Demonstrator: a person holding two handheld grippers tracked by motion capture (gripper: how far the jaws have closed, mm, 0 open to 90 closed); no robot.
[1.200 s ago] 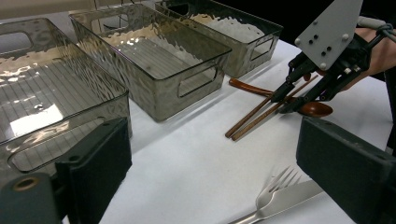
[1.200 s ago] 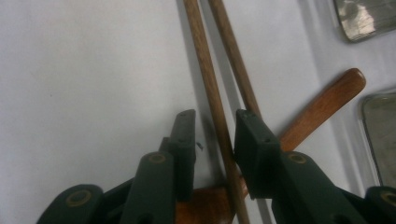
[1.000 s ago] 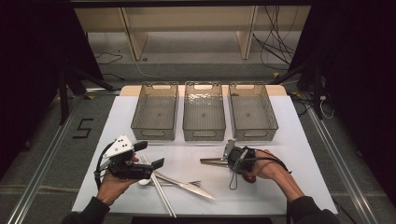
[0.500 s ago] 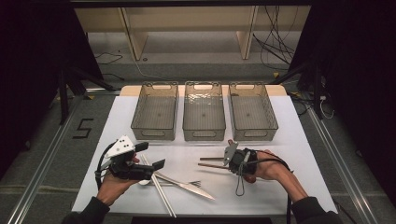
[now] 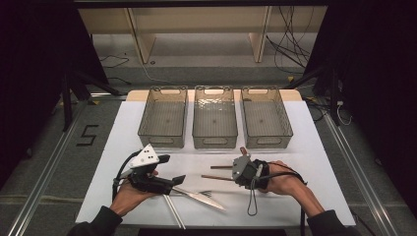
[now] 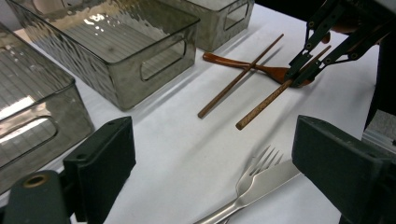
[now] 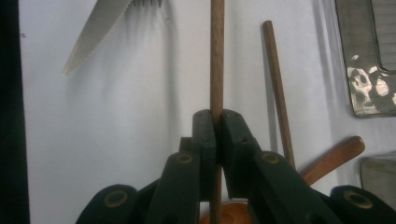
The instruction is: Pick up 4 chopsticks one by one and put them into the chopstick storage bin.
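Your right gripper [image 7: 215, 126] clamped on chopstick [image 7: 216, 56], jaws just closed, lifting it off counter [image 5: 324, 162]; next carry to bin [image 5: 215, 118] beyond; left gripper [image 5: 169, 183] gapes empty

both forearms wear dark sleeves. the left gripper [image 5: 178, 179] is black with a pale grey three-cornered plate on top, dotted with small dark holes, and a black cable curving off its side. the right gripper [image 5: 231, 173] carries a grey plate and a looped black cable; its black jaws show brass-coloured pivot rings and small screw holes
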